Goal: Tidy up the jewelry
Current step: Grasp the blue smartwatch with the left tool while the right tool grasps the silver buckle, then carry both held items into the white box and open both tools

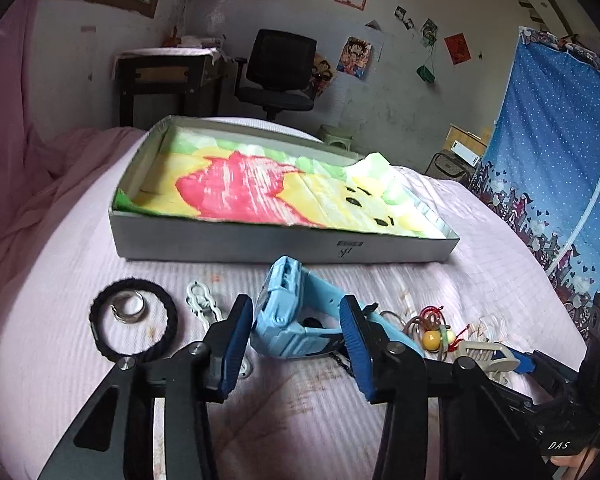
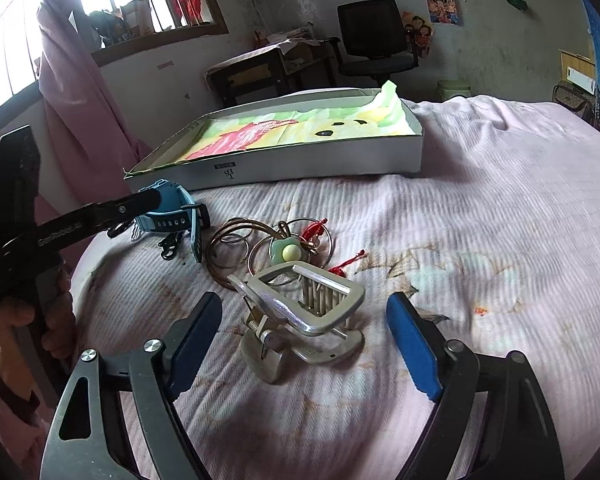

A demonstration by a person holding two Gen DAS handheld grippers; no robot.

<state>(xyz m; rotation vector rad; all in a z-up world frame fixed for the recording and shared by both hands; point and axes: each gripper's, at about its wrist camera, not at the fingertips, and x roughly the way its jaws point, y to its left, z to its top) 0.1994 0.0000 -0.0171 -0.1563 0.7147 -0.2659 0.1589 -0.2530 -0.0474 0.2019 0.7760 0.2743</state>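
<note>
On the pink bed, going left to right, a black hair tie is lying flat around a silver ring, with a white clip just beside it. Next, the left hand-held gripper is tilting downward, its jaws partly open and flanking a light blue watch, the pads near but not clearly pressing; the watch's strap is running away toward the far right. Farther right, the right hand-held gripper is angling down, jaws standing wide around a silver claw clip, untouched, its long axis crossing the gap. Beyond both, a shallow lined box is sitting.
</note>
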